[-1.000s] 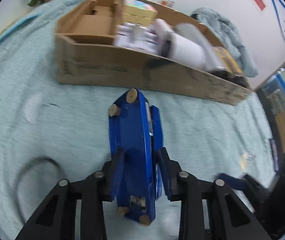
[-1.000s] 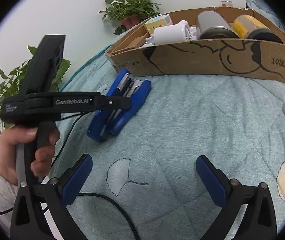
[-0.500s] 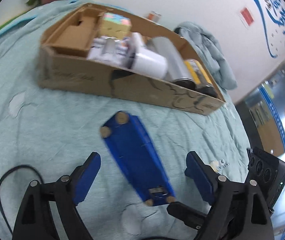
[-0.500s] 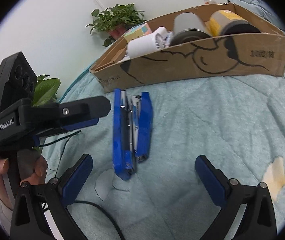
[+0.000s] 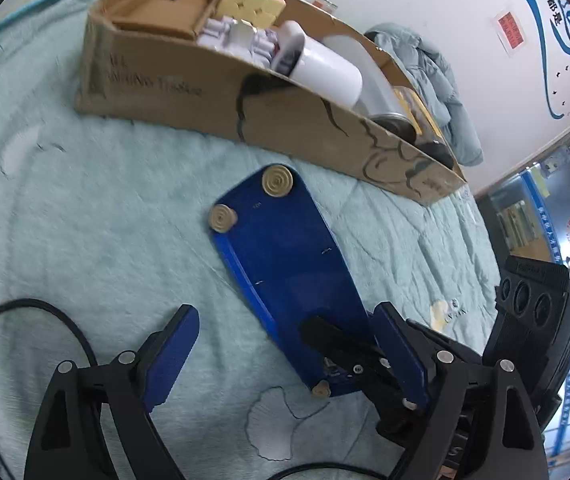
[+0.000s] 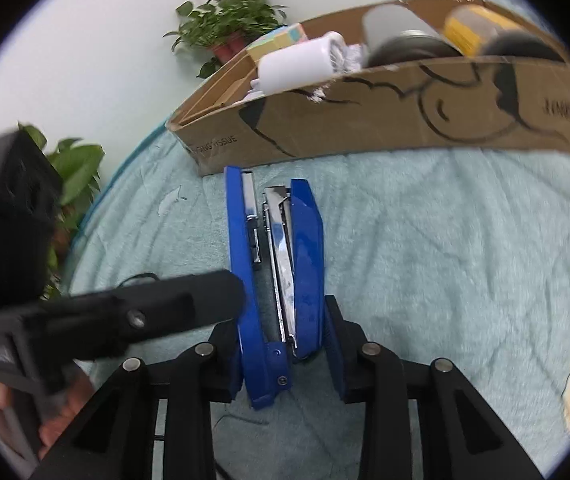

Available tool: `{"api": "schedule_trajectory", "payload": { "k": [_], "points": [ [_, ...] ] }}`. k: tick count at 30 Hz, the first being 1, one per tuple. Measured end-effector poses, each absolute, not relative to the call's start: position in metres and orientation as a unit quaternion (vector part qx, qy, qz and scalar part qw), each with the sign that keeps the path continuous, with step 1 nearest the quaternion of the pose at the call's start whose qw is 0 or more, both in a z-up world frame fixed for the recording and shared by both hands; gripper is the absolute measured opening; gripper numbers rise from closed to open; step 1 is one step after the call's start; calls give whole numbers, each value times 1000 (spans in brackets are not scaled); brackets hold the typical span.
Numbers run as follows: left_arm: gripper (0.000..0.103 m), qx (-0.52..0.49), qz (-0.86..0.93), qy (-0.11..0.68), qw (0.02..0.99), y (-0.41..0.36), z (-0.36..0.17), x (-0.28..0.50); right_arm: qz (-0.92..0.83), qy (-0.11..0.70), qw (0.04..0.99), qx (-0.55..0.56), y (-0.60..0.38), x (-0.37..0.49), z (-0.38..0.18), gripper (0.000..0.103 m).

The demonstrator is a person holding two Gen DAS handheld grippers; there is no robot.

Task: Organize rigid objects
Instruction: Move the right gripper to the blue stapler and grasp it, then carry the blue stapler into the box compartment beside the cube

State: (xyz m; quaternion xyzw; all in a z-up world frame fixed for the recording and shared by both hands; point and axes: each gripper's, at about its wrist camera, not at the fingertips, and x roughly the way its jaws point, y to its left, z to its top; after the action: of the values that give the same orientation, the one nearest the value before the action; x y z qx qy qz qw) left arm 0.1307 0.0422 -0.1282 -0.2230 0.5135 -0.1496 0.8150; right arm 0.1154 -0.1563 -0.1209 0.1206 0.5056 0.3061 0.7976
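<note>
While the blue stapler [image 6: 277,276] lies on its side on the pale green quilt [image 6: 445,260], just in front of the long cardboard box [image 6: 385,120], the right gripper [image 6: 283,354] is closing its jaws around the hinge end of it; the two blue pads stand at both flanks of the stapler and seem to touch it, with the metal staple channel facing the camera. In the left wrist view the same stapler [image 5: 285,264] shows its flat blue underside with round beige feet, and it points toward the box [image 5: 245,120]. The left gripper [image 5: 285,356] is spread wide: one blue pad is well apart from the stapler on the quilt [image 5: 85,220], and the other pad stands just beside the stapler's near end, where the black finger of the right gripper also reaches in. Whether this left pad touches the stapler I cannot tell. Inside the box lie a white cylinder [image 5: 325,76], a grey can [image 6: 401,32], a yellow can [image 6: 477,32], a pastel puzzle cube [image 5: 253,0] and a smaller cardboard insert [image 5: 165,8]. A black cable [image 5: 25,320] curves over the quilt near the left gripper. Potted green plants [image 6: 229,24] stand behind the box by the white wall, and a hand [image 6: 61,412] holds the handle of the left gripper in the right wrist view.
</note>
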Motion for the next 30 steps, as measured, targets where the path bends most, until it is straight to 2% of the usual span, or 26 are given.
{"api": "schedule_trajectory", "payload": {
  "k": [5, 9, 18, 30],
  "points": [
    [87, -237, -154, 514, 810, 37, -132, 133, 330, 535, 746, 221, -172, 114, -133, 32],
    [67, -224, -142, 522, 811, 35, -133, 134, 351, 545, 717, 257, -171, 112, -140, 32],
    [65, -247, -140, 493, 823, 46, -117, 133, 363, 525, 739, 216, -148, 110, -121, 32],
    [60, -226, -143, 436, 859, 75, -45, 169, 382, 453, 783, 191, -114, 142, -73, 32]
  ]
}}
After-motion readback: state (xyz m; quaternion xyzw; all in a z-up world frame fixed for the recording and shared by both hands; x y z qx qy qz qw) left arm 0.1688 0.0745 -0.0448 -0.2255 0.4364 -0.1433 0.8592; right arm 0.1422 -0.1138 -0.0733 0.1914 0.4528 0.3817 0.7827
